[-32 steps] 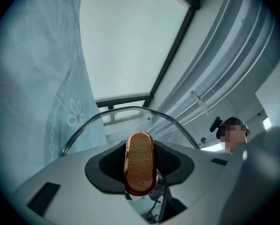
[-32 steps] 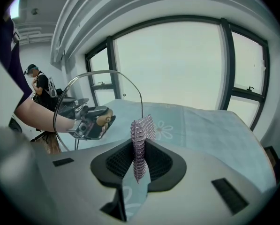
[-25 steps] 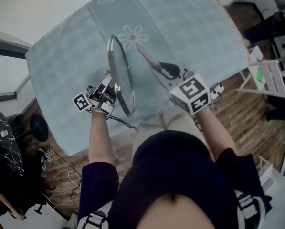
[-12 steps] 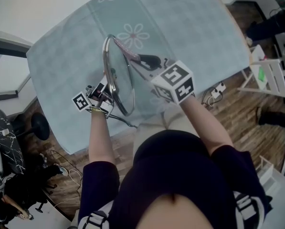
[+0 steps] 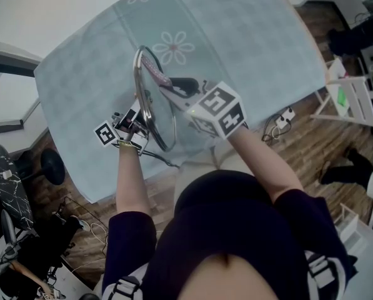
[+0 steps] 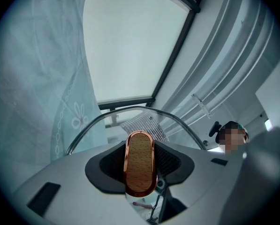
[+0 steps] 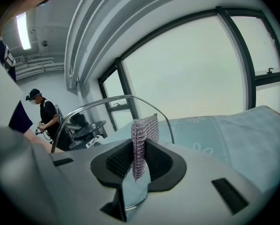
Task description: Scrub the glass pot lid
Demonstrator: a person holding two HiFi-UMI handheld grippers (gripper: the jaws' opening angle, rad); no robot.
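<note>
Pale teal tablecloth (image 5: 248, 36) with a flower print, spread below and ahead of both grippers as the work surface. Above it, glass pot lid (image 5: 158, 122) with a metal rim, held on edge between the two grippers, probably to expose both faces for scrubbing; contact of the lower rim with the cloth not decidable. On the lid's outer side, left gripper (image 5: 138, 115), jaws pinching the wood-faced, copper-rimmed knob (image 6: 140, 162): judged a steadying hold, taken on the one part made for gripping and leaving the glass unobstructed. On the opposite, inner face, right gripper (image 5: 177, 85), jaws pressed together on a folded strip of pinkish metallic mesh scrubbing cloth (image 7: 142, 136). Free end of the strip projecting beyond the fingertips, toward the glass just under the upper rim, and visible through the glass from the left gripper's side; actual contact settled by no view. Projection seemingly meant to bring only soft mesh, not hard jaw, onto the glass. Scrubbing of the inner face judged under way.
</note>
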